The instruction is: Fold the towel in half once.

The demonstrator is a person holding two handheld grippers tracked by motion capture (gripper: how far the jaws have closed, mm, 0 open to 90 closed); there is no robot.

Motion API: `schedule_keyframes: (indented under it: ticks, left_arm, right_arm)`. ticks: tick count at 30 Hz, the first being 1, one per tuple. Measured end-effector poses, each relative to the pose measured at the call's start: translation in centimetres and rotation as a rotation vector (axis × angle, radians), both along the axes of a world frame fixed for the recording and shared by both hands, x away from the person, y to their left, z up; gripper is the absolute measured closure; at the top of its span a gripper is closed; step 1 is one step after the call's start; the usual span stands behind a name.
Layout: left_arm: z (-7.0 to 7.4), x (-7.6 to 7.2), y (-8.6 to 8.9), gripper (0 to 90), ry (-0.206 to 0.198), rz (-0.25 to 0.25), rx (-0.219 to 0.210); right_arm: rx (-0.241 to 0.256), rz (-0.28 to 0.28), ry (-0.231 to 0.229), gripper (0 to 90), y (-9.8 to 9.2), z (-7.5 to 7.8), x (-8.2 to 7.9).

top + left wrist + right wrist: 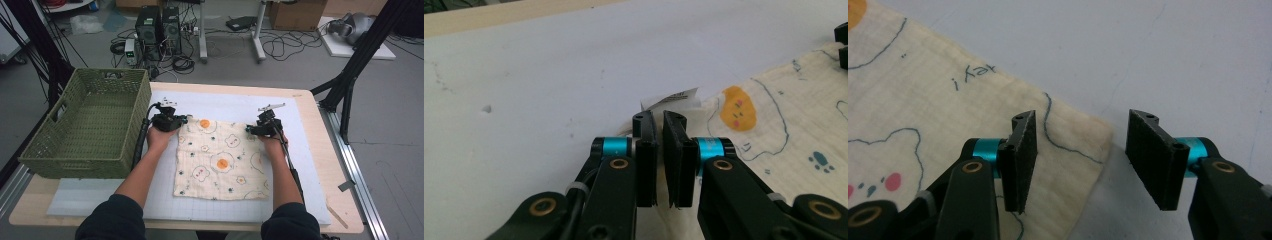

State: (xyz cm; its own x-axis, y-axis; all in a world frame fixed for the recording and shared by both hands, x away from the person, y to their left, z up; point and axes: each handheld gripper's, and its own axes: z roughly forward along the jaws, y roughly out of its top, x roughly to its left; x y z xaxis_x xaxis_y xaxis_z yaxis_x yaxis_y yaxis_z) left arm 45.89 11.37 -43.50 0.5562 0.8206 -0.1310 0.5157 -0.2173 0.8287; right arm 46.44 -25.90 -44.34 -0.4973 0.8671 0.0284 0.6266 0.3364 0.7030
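Because the cloth [220, 159] lies flat on the white mat [310, 150], the left gripper [659, 131] clamps its far-left corner while the right gripper [1080, 150], jaws apart, straddles the far-right corner, positioned to grip it.

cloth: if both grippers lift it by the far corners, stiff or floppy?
Probably floppy: the cloth lies flat like thin fabric, so it should hang and sag. Likely light, dragging easily across the mat. The left gripper is shut on a corner; the right gripper is open, so that side might stay down.
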Motion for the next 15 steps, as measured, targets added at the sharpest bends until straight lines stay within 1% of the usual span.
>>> schedule_keyframes:
  ticks: [1,2,3,5,6,7,8,9,10,11,12,13,14,15]
  left_arm:
    - [-0.2,0.0,0.1,83.8,0.004,0.003,-0.002]
    - [-0.4,-0.1,0.3,83.8,0.006,0.006,-0.001]
    - [-0.5,-0.2,0.4,83.9,0.005,0.009,0.0]
    - [-0.8,-0.4,0.7,84.1,0.003,0.021,-0.006]
    - [-1.0,-0.5,0.8,84.3,0.005,0.024,-0.018]
    - [-1.0,-0.5,0.9,84.3,0.009,0.021,-0.018]
    - [-1.0,-0.5,0.8,84.3,0.01,0.02,-0.016]
    - [-0.9,-0.6,0.8,84.3,0.005,0.02,-0.016]
    - [-0.5,-0.6,0.8,84.4,-0.021,0.025,-0.031]
    - [-0.5,-0.6,0.8,84.5,-0.021,0.025,-0.031]
    - [-0.1,-0.6,0.8,84.5,-0.039,0.031,-0.039]
    - [0.3,-0.7,0.9,84.7,-0.065,0.042,-0.044]
    - [0.7,-0.7,1.0,84.8,-0.08,0.06,-0.06]
    - [1.0,-0.8,1.2,84.9,-0.088,0.07,-0.09]
  right_arm:
    - [0.0,0.0,0.0,47.9,0.0,0.0,0.0]
    - [-0.003,0.005,-0.003,51.3,0.0,0.0,0.0]
    - [-0.002,0.01,-0.001,58.7,0.1,0.1,-0.1]
    - [0.008,0.021,0.009,70.6,0.3,0.1,-0.2]
    - [0.028,0.036,0.022,80.8,0.4,0.2,-0.2]
    - [0.028,0.036,0.022,80.8,0.4,0.2,-0.2]
    - [0.012,0.055,0.022,83.3,0.6,0.3,-0.4]
    - [0.012,0.055,0.022,83.3,0.6,0.3,-0.4]
    - [-0.022,0.06,0.001,84.0,0.9,0.6,-0.5]
    - [-0.022,0.06,0.001,84.0,0.9,0.6,-0.5]
    - [-0.035,0.056,-0.012,84.0,1.0,0.7,-0.6]
    - [-0.041,0.052,-0.035,84.0,1.0,1.0,-0.7]
    - [-0.026,0.042,-0.061,83.9,0.9,1.4,-0.7]
    - [-0.011,0.035,-0.079,83.9,0.8,1.7,-0.8]
